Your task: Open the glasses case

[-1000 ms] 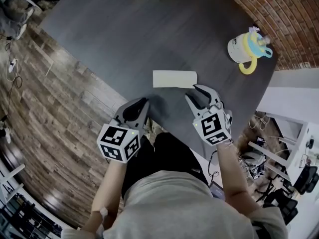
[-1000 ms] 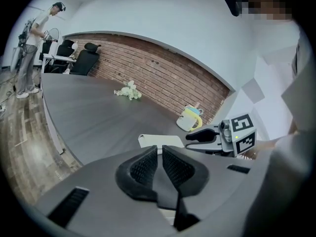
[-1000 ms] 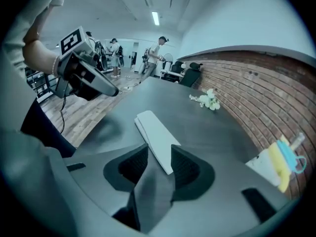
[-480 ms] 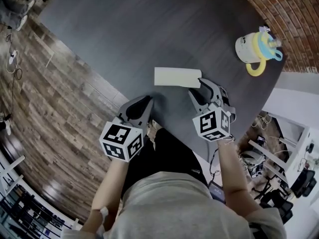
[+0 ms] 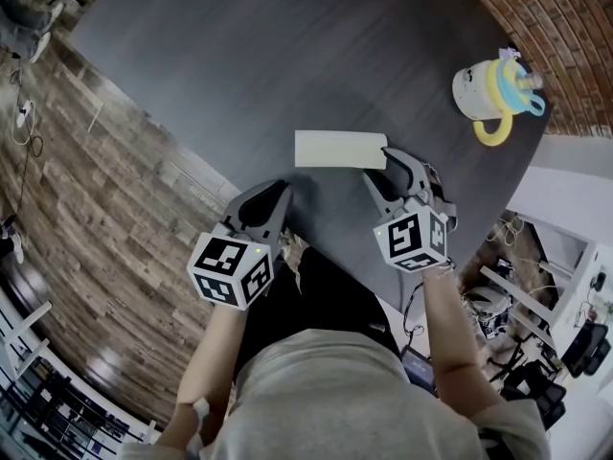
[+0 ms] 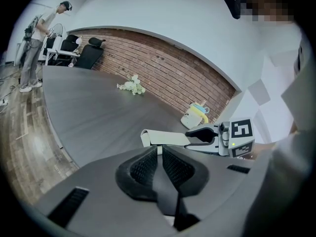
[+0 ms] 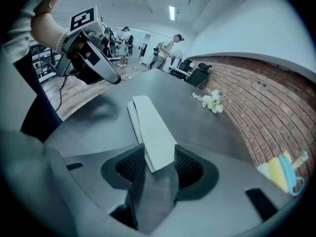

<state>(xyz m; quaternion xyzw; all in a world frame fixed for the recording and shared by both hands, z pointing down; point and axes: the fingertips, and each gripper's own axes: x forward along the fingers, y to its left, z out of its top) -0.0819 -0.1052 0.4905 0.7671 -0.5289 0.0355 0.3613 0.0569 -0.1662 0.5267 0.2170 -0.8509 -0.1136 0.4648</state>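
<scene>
The glasses case is a flat white oblong lying closed on the dark table. My right gripper is at the case's right end with its jaws opening. In the right gripper view the case has its near end between the two pads, with a small gap on the right side, so nothing is gripped. My left gripper is shut and empty near the table's front edge, short of the case's left end. In the left gripper view the case lies just beyond my shut left gripper, and my right gripper is at its far end.
A cream mug with a yellow handle and blue lid stands at the table's right. A small bunch of white flowers lies far back, by the brick wall. The table's curved edge drops to a wood floor. People stand far off.
My right gripper has moved forward to the case's right end and its jaws have spread wider around it. The left gripper has stayed put, shut.
</scene>
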